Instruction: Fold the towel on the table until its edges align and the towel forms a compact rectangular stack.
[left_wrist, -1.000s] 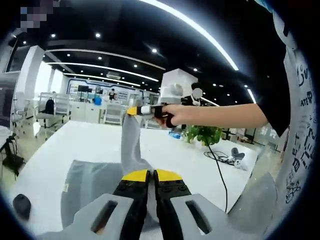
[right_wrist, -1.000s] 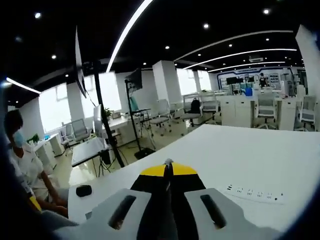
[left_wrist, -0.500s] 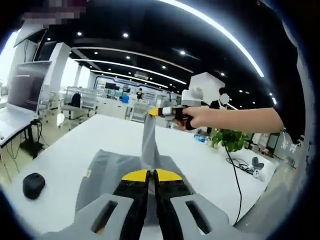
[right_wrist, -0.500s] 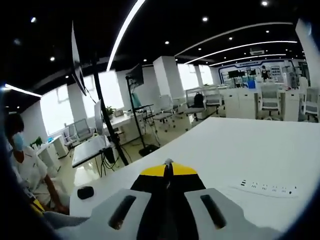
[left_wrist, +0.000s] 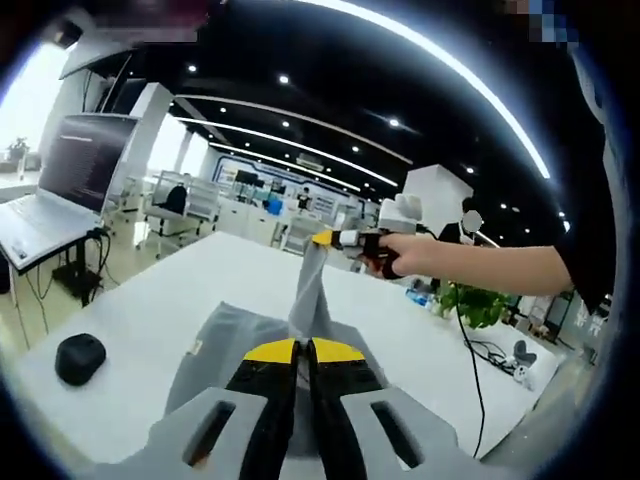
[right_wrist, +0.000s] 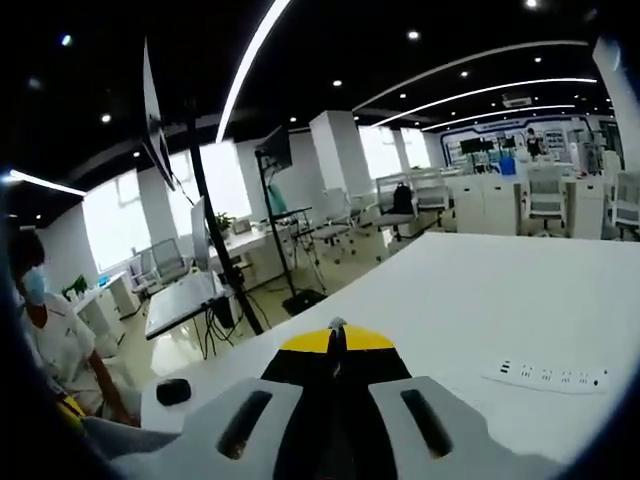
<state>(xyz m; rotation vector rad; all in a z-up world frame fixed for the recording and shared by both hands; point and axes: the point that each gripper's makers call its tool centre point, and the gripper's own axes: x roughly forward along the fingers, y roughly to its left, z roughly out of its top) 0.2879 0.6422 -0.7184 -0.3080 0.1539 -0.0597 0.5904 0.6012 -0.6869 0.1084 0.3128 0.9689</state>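
Note:
A grey towel (left_wrist: 222, 340) lies on the white table (left_wrist: 140, 300). One strip of it rises taut from the cloth to my right gripper (left_wrist: 326, 238), which comes in from the right in a person's hand and is shut on the towel's corner. My left gripper (left_wrist: 303, 349) sits low over the cloth, its yellow-tipped jaws pressed together on the towel's near edge. In the right gripper view, my right gripper (right_wrist: 337, 336) has its jaws closed, with a thin grey sliver of towel (right_wrist: 337, 323) at the tips.
A black mouse (left_wrist: 79, 357) lies on the table left of the towel, and a laptop (left_wrist: 55, 190) sits further left. A plant (left_wrist: 478, 304) and a black cable (left_wrist: 468, 360) are on the right. A white power strip (right_wrist: 554, 375) rests on the table. A seated person (right_wrist: 45, 340) is beside it.
The left gripper view has swung, bringing the laptop and more of the mouse into it. The raised towel strip looks shorter and the right gripper closer. Both grippers stay shut.

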